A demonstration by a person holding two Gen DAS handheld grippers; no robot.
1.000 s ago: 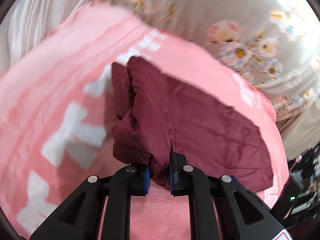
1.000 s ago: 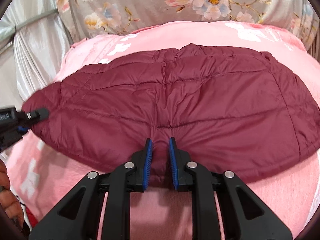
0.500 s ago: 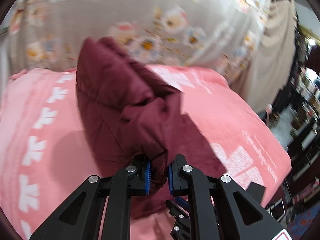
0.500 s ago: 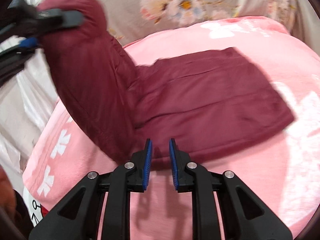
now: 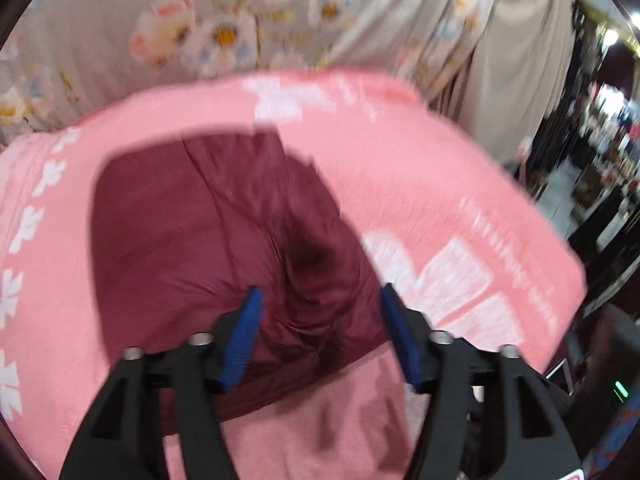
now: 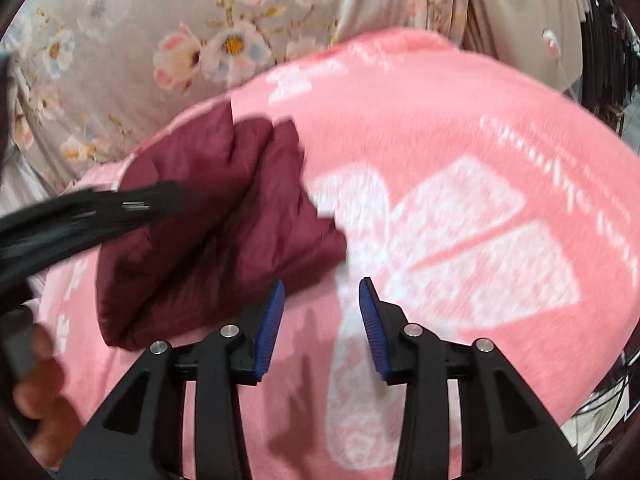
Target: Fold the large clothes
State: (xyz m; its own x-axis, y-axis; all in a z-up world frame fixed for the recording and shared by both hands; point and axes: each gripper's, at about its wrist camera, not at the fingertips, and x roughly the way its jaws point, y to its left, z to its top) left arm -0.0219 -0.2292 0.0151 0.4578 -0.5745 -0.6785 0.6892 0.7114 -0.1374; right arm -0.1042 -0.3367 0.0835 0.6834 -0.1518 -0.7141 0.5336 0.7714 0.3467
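Left hand-held gripper (image 5: 320,332): I read its jaws as wide apart; they have just been opening, and the blue pads (image 5: 245,340) touch nothing, though the near edge of the maroon quilted jacket (image 5: 208,248) shows in the gap below them. Right hand-held gripper (image 6: 322,320): jaws parted about halfway, also just been opening, only the pink blanket (image 6: 440,152) under them. A hand (image 6: 38,392) shows at the lower left edge of the right wrist view.

The jacket lies released on the bed, folded into a compact, roughly rectangular bundle of several layers, puffy, creased, with stitched seams. It sits toward the left side of the blanket, just beside the white bow print (image 6: 448,240). Both views are motion-blurred.

Beyond the blanket's far edge is a grey floral cloth (image 5: 224,28).
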